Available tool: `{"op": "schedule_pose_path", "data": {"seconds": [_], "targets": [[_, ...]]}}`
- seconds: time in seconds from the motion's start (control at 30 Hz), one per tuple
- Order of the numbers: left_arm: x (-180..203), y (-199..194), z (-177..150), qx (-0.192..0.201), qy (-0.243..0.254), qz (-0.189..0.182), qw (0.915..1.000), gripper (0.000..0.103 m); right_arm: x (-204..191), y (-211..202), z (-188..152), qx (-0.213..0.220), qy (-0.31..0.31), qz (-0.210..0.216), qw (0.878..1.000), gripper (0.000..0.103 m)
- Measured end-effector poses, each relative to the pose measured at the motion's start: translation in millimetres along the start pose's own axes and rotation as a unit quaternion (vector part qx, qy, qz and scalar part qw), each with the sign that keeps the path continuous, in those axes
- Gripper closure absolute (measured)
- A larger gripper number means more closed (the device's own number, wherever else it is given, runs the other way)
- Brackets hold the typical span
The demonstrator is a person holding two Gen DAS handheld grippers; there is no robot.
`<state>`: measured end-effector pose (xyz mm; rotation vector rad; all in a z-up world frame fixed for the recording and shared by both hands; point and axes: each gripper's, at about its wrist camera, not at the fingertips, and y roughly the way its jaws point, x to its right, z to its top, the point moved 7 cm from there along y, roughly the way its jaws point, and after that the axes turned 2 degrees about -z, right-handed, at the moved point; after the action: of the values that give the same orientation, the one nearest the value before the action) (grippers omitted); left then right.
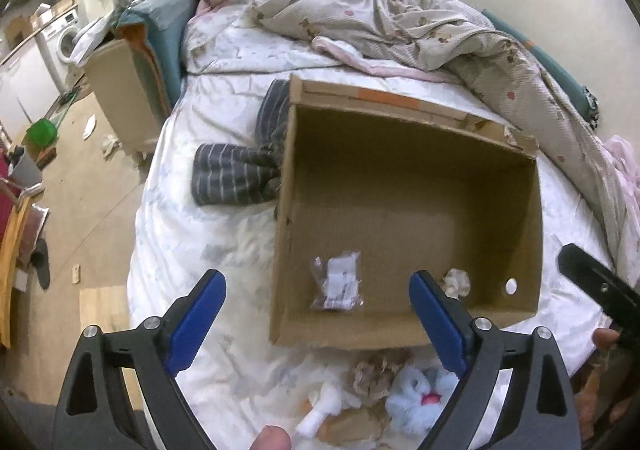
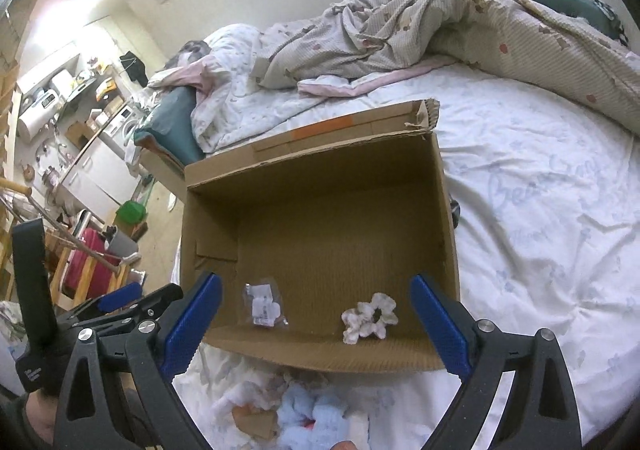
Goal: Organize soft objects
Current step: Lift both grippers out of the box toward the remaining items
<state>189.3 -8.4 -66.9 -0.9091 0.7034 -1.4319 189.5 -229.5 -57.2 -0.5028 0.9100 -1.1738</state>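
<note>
Currently both grippers — left gripper [image 1: 316,314] and right gripper [image 2: 316,314] — are hovering spread, holding nothing. Cardboard box [image 2: 320,162] is sitting mouth-up for loading soft toys [image 2: 308,418].

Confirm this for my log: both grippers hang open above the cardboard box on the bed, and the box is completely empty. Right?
Not quite. The cardboard box is not empty: the right wrist view shows a small plastic packet and a flowery scrunchie on its floor. Both the left gripper and right gripper do have their jaws open.

One cardboard box [image 2: 320,210] (open-topped), holding one scrunchie [image 2: 370,316] and one plastic packet [image 2: 262,306]; one blue plush [image 1: 420,398]; one striped garment [image 1: 236,174].
</note>
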Motion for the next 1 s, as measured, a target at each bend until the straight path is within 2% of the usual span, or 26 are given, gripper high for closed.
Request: {"op": "schedule_pose_path", "data": {"seconds": [0.17, 0.63, 1.0], "targets": [[-2, -7, -15, -0.014, -0.001, -0.001, 0.9999, 0.011, -2, -10, -10, -0.002, -0.006, -0.005, 1.0, 0.002], [-1, -30, -51, -0.022, 0.015, 0.005, 0.9996, 0.011, -13, -30, -50, -0.017, -0.015, -0.007, 1.0, 0.002], [-12, -37, -78, -0.038, 0.001, 0.01, 0.9992, 0.011, -16, -30, -87, -0.054, -0.004, -0.006, 0.999, 0.002]]}}
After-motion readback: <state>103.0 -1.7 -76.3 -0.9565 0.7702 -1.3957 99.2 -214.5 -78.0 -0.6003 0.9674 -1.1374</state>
